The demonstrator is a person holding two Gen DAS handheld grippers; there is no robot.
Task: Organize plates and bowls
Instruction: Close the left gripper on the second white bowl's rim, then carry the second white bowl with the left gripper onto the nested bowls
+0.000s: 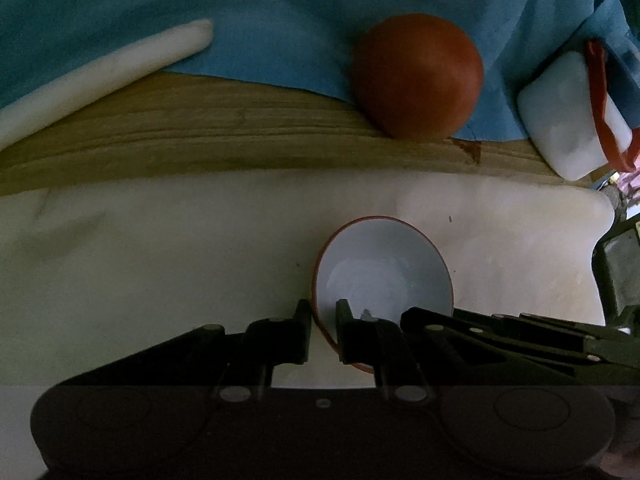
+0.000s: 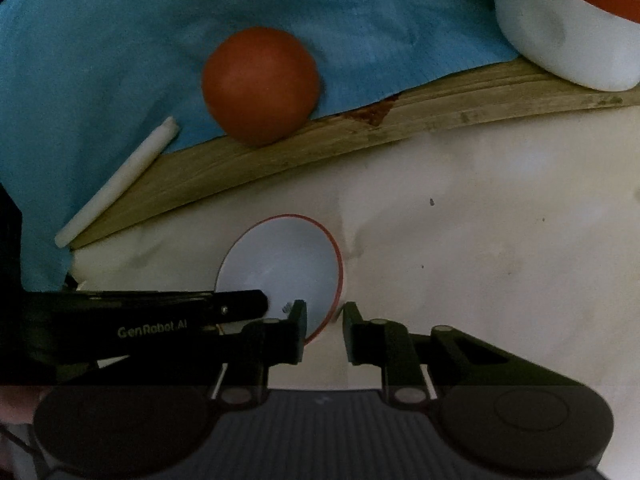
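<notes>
- Left wrist view: we count one small white bowl (image 1: 382,272) with a thin red rim, standing upright on the pale worktop (image 1: 160,264).
- The left tongs (image 1: 323,320) straddle that bowl's near-left rim, one finger outside the wall and one inside, the jaws nearly together on it, so we read them as gripping the bowl.
- From the right, the black fingers of the second tool (image 1: 500,332) reach to the bowl's near-right edge.
- Farther off we see one red-orange dome (image 1: 418,76), apparently a bowl turned upside down, sitting where the blue cloth (image 1: 240,20) meets a wooden strip (image 1: 200,136).
- One white container (image 1: 564,116) with a red rim lies at the right, and one white rod-like piece (image 1: 100,76) rests at the left.
- Right wrist view: again one white bowl (image 2: 280,264), one red-orange dome (image 2: 260,84), one white container (image 2: 560,28) and one white rod (image 2: 120,180).
- The right tongs (image 2: 324,316) stand parted, with the bowl's near-right rim in the gap; the left finger sits over the bowl's inside, the right finger just outside, and we see daylight between the rim and that finger.
- The other tool, marked GenRobot.AI (image 2: 152,332), comes in from the left across the bowl's near-left edge.
</notes>
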